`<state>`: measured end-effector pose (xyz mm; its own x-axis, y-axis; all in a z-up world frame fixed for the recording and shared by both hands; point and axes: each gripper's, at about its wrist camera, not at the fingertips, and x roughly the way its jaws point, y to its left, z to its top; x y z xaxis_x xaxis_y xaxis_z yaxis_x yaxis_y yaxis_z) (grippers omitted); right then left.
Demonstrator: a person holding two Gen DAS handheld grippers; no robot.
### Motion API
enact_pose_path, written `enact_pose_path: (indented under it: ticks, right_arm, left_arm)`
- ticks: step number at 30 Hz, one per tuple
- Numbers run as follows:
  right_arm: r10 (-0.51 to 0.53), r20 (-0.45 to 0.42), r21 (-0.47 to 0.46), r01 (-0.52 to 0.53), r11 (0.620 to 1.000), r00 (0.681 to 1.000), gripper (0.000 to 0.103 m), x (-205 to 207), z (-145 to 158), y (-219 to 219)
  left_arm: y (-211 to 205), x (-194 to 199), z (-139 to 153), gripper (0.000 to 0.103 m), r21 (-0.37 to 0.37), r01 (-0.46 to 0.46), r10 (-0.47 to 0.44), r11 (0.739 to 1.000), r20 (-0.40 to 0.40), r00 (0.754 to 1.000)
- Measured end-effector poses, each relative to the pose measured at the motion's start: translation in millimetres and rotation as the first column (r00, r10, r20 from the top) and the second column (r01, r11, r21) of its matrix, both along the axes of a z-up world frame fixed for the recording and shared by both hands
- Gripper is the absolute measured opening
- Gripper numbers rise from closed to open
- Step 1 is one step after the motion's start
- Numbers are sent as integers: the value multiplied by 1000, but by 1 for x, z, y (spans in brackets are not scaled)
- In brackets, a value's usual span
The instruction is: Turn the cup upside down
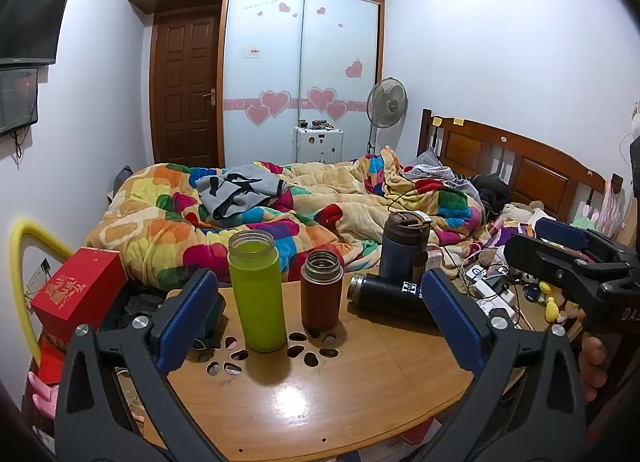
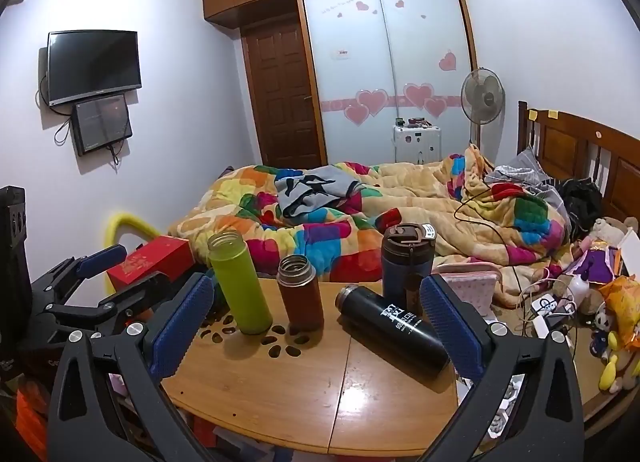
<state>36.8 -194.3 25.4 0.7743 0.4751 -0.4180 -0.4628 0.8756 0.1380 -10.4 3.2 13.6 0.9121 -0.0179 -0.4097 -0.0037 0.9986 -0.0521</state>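
Four flasks share the round wooden table [image 1: 340, 394] in the left wrist view: a green cup [image 1: 257, 290] standing upright with its mouth uncovered, a brown cup [image 1: 322, 290] upright just to its right, a black bottle [image 1: 384, 296] lying on its side, and a dark blue lidded tumbler [image 1: 402, 246] upright at the far edge. The left gripper [image 1: 320, 314] hangs above the near part of the table, jaws spread wide and holding nothing; the green and brown cups show between its blue pads. At the right edge the right gripper [image 1: 560, 250] is seen side-on, also released. A red box [image 1: 80, 286] sits at the left, and a bed with a patchwork blanket [image 1: 280, 213] lies beyond.

From the right wrist view, the right gripper [image 2: 316, 314] is spread open and empty over the table [image 2: 280, 390]. The green cup [image 2: 238, 282] and brown cup [image 2: 300, 292] stand upright near the left pad; the black bottle [image 2: 394, 326] lies tilted toward the right pad, with the tumbler [image 2: 406, 262] behind it. The left gripper [image 2: 100, 286] shows at the left, apart from every cup.
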Motion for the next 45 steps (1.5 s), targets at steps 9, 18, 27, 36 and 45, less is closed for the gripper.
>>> enact_pose_path:
  ticks: [9, 18, 27, 36, 45]
  right_arm:
    - [2, 3, 0, -2, 1000, 1000, 103, -1, 0, 1]
    - [3, 4, -2, -3, 1000, 1000, 103, -1, 1, 2]
    - [3, 5, -2, -3, 1000, 1000, 103, -1, 1, 2]
    - [7, 9, -8, -7, 1000, 1000, 103, -3, 4, 6]
    - [7, 10, -8, -7, 1000, 1000, 103, -3, 4, 7]
  left_arm:
    - [2, 1, 0, 103, 2, -5, 5, 1000, 0, 1000]
    - [3, 2, 1, 103, 1, 0, 0, 1000, -1, 1000]
    - [2, 2, 0, 103, 9, 5, -6, 1000, 5, 1000]
    - [1, 2, 0, 103, 8, 7, -7, 1000, 5, 1000]
    - [0, 1, 0, 103, 6, 8, -8, 1000, 6, 1000]
